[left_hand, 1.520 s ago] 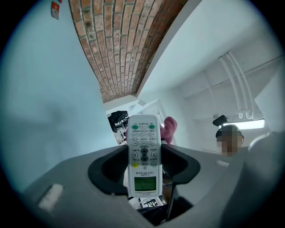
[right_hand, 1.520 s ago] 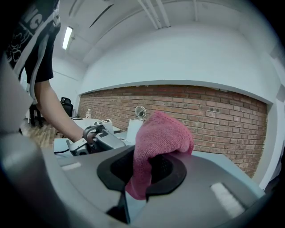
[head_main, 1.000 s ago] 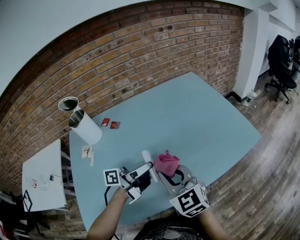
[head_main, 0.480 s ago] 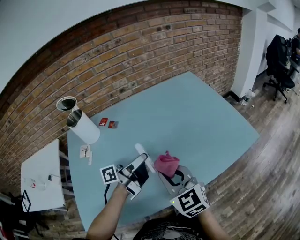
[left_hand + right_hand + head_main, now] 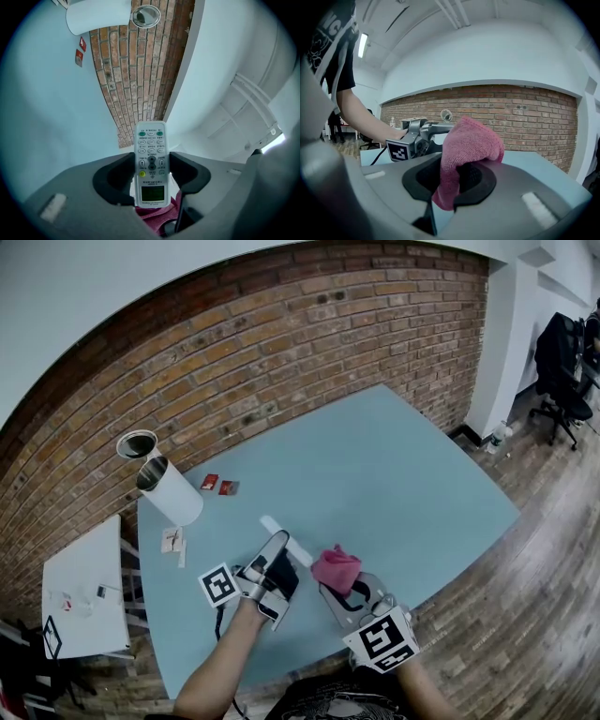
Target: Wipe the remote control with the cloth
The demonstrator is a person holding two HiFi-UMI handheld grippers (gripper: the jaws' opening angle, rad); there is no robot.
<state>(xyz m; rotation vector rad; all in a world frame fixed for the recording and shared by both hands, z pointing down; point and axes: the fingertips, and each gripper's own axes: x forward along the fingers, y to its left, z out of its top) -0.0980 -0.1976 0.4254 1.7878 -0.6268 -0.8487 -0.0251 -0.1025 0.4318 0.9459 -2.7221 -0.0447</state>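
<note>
Moved: since the earlier head view, the left gripper [image 5: 277,559] has swung the remote control [image 5: 284,538] so its far end aims toward 11 o'clock, drawing it off the cloth [image 5: 335,568]. The right gripper [image 5: 345,594] stays where it was.
Left gripper: it is clamped across the width of the remote control, which stands button-side up between the jaws.
Right gripper: it is pinched on a bunched fold of the pink cloth, which rises in a hump above the jaws.
Remote control: it is held above the blue surface [image 5: 403,474], with the cloth just beside its near end at 4 o'clock.
Progress: both things are in hand and lifted, so the pick-up is done. I judge the wiping to be mid-course, with the two apart between passes and more strokes along the button face probably left.
Hidden: the underside of the remote control shows in no view. How clean it is cannot be judged, because the buttons are too small to check for smears.
Unclear: the left gripper view shows pink below the near end of the remote control, but I cannot tell whether it touches.
</note>
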